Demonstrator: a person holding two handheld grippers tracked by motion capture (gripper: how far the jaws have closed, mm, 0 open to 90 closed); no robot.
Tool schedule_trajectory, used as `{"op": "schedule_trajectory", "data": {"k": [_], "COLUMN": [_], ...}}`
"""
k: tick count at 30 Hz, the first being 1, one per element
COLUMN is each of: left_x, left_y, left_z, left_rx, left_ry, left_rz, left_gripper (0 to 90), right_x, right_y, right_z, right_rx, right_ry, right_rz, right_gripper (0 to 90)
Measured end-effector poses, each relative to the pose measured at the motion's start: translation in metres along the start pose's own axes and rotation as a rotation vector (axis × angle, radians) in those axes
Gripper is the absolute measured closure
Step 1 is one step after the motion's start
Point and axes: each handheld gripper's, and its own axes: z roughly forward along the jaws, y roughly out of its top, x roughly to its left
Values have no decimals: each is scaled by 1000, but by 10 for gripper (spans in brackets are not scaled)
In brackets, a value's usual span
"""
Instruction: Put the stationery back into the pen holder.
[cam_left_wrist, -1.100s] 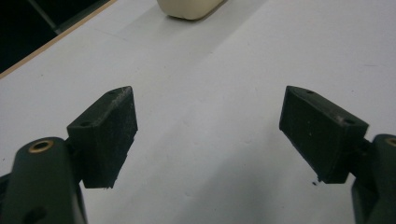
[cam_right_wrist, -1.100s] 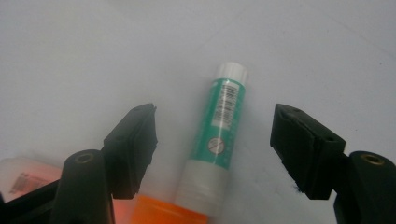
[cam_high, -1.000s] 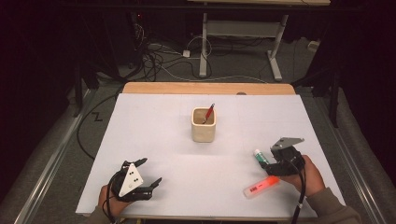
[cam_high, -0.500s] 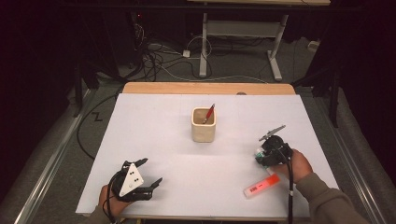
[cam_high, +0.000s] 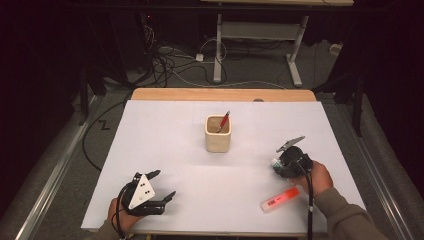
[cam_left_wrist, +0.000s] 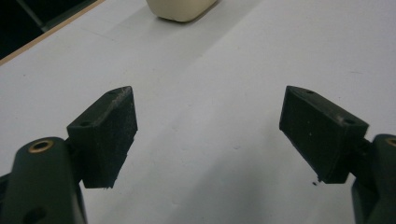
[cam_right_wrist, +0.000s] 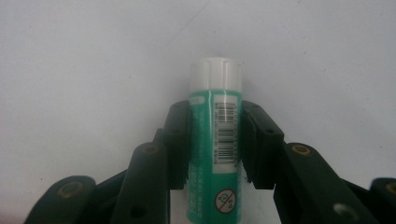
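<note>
The right hand-held gripper is tipping from lying flat, as it was a second ago, to pointing steeply down over the green tube, at about four o'clock from the cup. Its jaws have just been closing from wide apart and are now pressing on both sides of the tube's body, white cap poking out past them.

Green tube: lower end cut off by frame edge, small label print illegible. Cream cup: top cropped.

light: bright on white table | surround: dark | shadows: soft | focus: sharp, near tool slightly blurred
</note>
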Motion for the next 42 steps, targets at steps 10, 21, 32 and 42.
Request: {"op": "schedule_trajectory", "data": {"k": [10, 21, 32, 42], "left_x": [2, 2, 4, 6], "left_y": [-1, -1, -2, -3], "left_z": [-1, -1, -2, -3], "left_rx": [-9, -9, -9, -19], "left_ry": [5, 10, 13, 18], "left_rz": [-18, -23, -28, -31], "left_gripper": [185, 185, 185, 185], "right_x": [1, -12, -13, 5], "right_y": [-15, -19, 6, 40], "right_z": [-30, -62, -74, -72], "right_rx": [-215, -451, -586, -673], "right_ry": [-53, -114, -102, -39], "right_rz": [34, 106, 119, 90], "right_gripper": [661, 661, 661, 661]}}
